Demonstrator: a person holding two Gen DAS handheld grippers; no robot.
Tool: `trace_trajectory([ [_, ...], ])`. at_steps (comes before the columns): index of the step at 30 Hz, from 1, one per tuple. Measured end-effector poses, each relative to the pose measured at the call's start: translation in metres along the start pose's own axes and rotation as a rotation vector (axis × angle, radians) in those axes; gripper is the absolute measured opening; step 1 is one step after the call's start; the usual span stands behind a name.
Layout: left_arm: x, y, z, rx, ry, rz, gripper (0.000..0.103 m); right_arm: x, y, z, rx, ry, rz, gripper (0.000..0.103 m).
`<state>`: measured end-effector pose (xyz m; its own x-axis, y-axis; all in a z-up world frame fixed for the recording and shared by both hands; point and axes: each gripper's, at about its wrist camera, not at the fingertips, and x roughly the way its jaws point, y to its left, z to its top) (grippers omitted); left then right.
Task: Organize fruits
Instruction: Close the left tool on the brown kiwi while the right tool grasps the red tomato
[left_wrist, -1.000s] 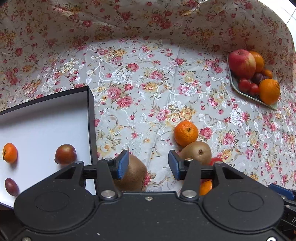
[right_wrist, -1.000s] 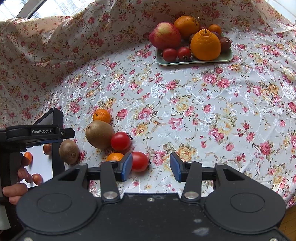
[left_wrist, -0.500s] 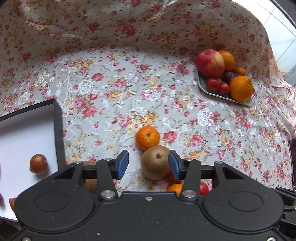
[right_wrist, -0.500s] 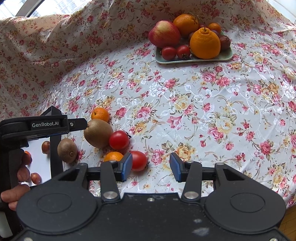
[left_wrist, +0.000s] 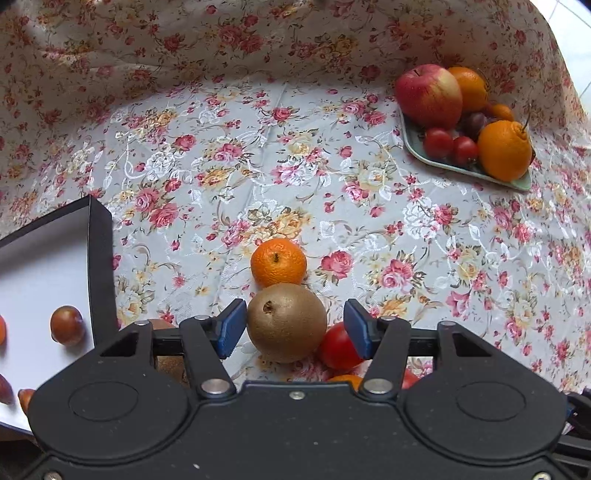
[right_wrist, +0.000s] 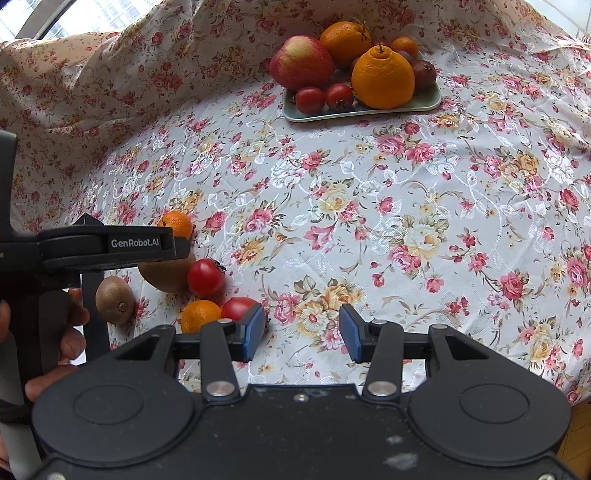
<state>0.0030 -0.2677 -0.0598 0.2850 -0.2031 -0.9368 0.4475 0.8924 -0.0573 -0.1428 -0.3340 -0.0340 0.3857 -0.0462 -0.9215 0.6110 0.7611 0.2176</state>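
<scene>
1. Since the earlier frame, the left gripper (left_wrist: 294, 328) has been brought around the brown kiwi (left_wrist: 286, 322); its fingers are apart, not clamped.
2. This kiwi lies on the floral tablecloth (left_wrist: 295, 177), touching a mandarin (left_wrist: 278, 262) and a tomato (left_wrist: 338, 346).
3. The right gripper (right_wrist: 302, 338) is seen open over cloth.

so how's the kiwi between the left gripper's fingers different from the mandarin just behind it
The kiwi is dull brown and egg-shaped; the mandarin is bright orange and round. The kiwi looks bigger, though it is also nearer the camera. The kiwi sits between the open fingers of the left gripper; the mandarin lies beyond them. Both rest on the floral cloth, close together, outside the tray.
</scene>
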Motion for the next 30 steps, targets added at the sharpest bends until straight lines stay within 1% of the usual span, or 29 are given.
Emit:
trace_trajectory([
  [2, 0.005, 0.008, 0.001, -0.059, 0.027, -0.012, 0.061, 0.001, 0.003, 0.0, -0.011, 0.0, 0.001, 0.047],
  [4, 0.017, 0.014, 0.0, -0.115, 0.086, -0.012, 0.061, 0.003, 0.006, 0.0, -0.026, 0.003, -0.002, 0.047],
  [5, 0.022, 0.016, -0.001, -0.144, 0.109, -0.027, 0.061, 0.004, 0.007, 0.0, -0.03, 0.007, -0.003, 0.048],
  [6, 0.023, 0.018, -0.002, -0.173, 0.101, -0.055, 0.061, 0.005, 0.008, 0.0, -0.034, 0.011, -0.003, 0.047],
  [7, 0.023, 0.017, 0.0, -0.176, 0.103, -0.067, 0.061, 0.006, 0.009, 0.0, -0.037, 0.013, -0.002, 0.047],
  [10, 0.025, 0.013, 0.0, -0.153, 0.09, -0.055, 0.061, 0.009, 0.01, -0.001, -0.045, 0.014, -0.007, 0.047],
  [12, 0.023, 0.011, 0.0, -0.131, 0.071, -0.038, 0.055, 0.01, 0.012, -0.001, -0.05, 0.013, -0.007, 0.047],
  [14, 0.022, 0.009, -0.001, -0.105, 0.068, -0.047, 0.055, 0.011, 0.015, 0.0, -0.055, 0.009, -0.004, 0.047],
  [18, 0.016, 0.015, -0.002, -0.114, 0.069, -0.089, 0.055, 0.013, 0.025, 0.003, -0.072, 0.003, 0.011, 0.047],
  [21, 0.009, 0.021, -0.004, -0.121, 0.05, -0.097, 0.055, 0.02, 0.034, 0.005, -0.079, 0.009, 0.019, 0.047],
  [23, 0.003, 0.026, -0.004, -0.12, 0.029, -0.088, 0.055, 0.025, 0.04, 0.006, -0.091, 0.015, 0.008, 0.047],
  [27, -0.011, 0.039, -0.002, -0.125, -0.026, -0.077, 0.055, 0.042, 0.051, 0.005, -0.13, 0.033, -0.04, 0.047],
  [30, -0.018, 0.048, 0.0, -0.133, -0.052, -0.069, 0.055, 0.051, 0.057, 0.005, -0.143, 0.032, -0.053, 0.046],
])
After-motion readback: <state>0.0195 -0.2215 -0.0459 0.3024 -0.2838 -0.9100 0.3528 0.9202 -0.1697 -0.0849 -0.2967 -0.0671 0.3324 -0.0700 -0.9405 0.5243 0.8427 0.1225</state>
